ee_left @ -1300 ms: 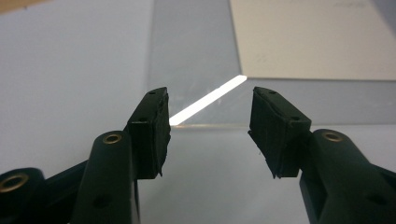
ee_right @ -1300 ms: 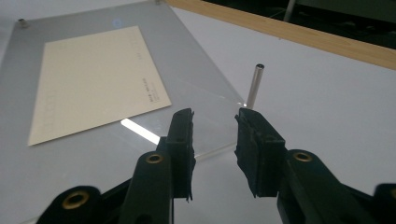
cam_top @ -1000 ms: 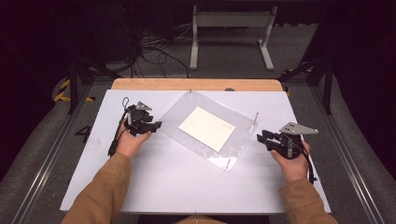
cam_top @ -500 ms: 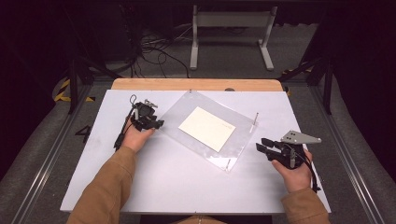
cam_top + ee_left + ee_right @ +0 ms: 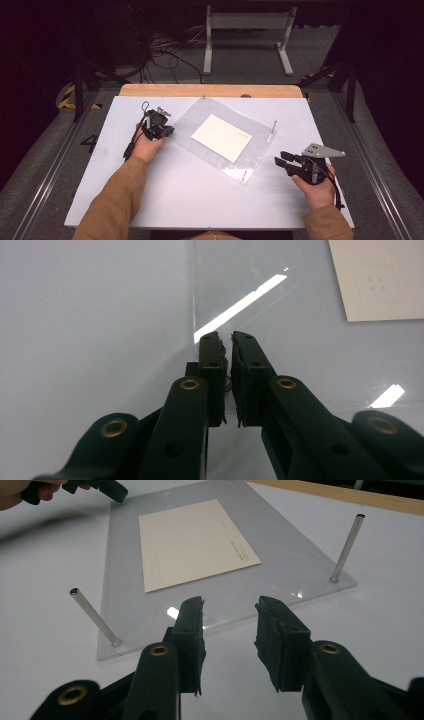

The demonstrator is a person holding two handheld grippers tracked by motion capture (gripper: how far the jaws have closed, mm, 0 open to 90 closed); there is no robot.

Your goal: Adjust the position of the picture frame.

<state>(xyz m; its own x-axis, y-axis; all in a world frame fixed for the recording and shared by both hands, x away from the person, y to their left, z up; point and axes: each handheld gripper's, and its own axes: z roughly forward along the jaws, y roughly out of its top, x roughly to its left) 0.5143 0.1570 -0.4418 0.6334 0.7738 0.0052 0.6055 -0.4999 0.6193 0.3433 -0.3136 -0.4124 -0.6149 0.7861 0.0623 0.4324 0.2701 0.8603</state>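
Left gripper (image 5: pixel 165 131) set at the left edge of the clear acrylic plate (image 5: pixel 200 117), jaws just closed and pressed together at that edge; whether the plate's edge sat pinched between the pads not clear from the left gripper view. Right gripper (image 5: pixel 281 160) held near the plate's right corner, apart from it, jaws spread a little way, just eased wider, nothing between them. Counted: two grippers, one plate, one cream card (image 5: pixel 221 137), and two thin metal pins seen in the right gripper view, one (image 5: pixel 95 618) standing at the plate's near left corner, the other (image 5: pixel 346 547) at its near right corner. Card lay flat at the plate's middle, well right of the left gripper. Plate rested askew on the white table (image 5: pixel 190 195).
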